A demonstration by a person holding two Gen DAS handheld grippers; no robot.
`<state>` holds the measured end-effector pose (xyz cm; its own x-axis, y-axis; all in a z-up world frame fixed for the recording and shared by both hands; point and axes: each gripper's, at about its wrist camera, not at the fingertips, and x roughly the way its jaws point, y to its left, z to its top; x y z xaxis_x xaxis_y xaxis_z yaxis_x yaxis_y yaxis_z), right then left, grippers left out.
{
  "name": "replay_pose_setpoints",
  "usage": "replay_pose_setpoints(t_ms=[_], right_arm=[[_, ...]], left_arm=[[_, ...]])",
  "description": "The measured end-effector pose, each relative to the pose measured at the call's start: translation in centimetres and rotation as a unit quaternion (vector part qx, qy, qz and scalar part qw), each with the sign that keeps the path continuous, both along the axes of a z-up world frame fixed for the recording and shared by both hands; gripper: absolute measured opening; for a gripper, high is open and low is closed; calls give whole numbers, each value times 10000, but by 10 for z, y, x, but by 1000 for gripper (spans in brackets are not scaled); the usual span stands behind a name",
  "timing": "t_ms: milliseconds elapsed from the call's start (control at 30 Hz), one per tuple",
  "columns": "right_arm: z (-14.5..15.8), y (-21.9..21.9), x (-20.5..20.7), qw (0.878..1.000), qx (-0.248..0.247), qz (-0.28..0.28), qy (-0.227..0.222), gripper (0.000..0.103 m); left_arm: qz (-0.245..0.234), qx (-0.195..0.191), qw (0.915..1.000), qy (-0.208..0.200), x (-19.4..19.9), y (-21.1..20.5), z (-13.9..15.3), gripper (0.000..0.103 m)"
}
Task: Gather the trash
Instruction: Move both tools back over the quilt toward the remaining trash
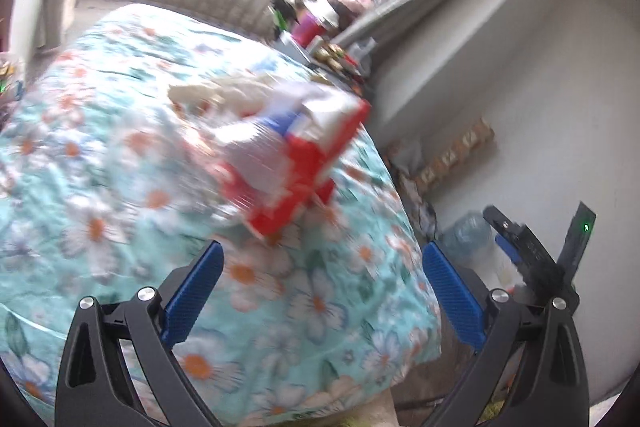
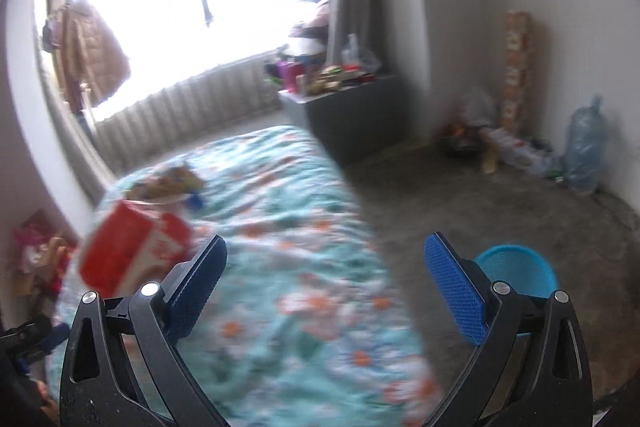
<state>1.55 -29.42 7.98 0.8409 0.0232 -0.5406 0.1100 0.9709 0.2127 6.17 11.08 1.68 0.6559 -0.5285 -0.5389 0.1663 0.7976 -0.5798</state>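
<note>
Both grippers are wide open and empty. Left gripper (image 1: 322, 281) points over the bed (image 1: 100, 155), jaws spread with only floral cover between them. Red box (image 1: 296, 163) lies straight ahead of it, just beyond the fingertips, near the bed's right edge. Box is tilted; long axis looks to run from near-left to far-right, though blur makes that rough. Crumpled white paper (image 1: 216, 91) sits against its far side.

Right gripper (image 2: 325, 281) also hangs over the bed, but sees the box far off to its left, outside its jaws. My read: left is nearer and better lined up, so it should take the box, closing across the short side.

Blue basket (image 2: 516, 273) stands on the floor off the bed's right edge, just beside the right gripper's outer finger: likely drop point. Big water bottle (image 2: 584, 147) stands by the wall.
</note>
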Motion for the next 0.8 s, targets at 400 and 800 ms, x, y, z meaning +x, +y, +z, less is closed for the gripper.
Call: replay_pose_setpoints(t_ms=[400,800], right_arm=[[-19,43,30,9886,968,924,691,91],[-18,92,34,9686,1241,1834,1127,83]], left_arm=[[524,129,9980,-318,9,58,-2,97],[1153,96,9930,-247,52,111,-17,93]])
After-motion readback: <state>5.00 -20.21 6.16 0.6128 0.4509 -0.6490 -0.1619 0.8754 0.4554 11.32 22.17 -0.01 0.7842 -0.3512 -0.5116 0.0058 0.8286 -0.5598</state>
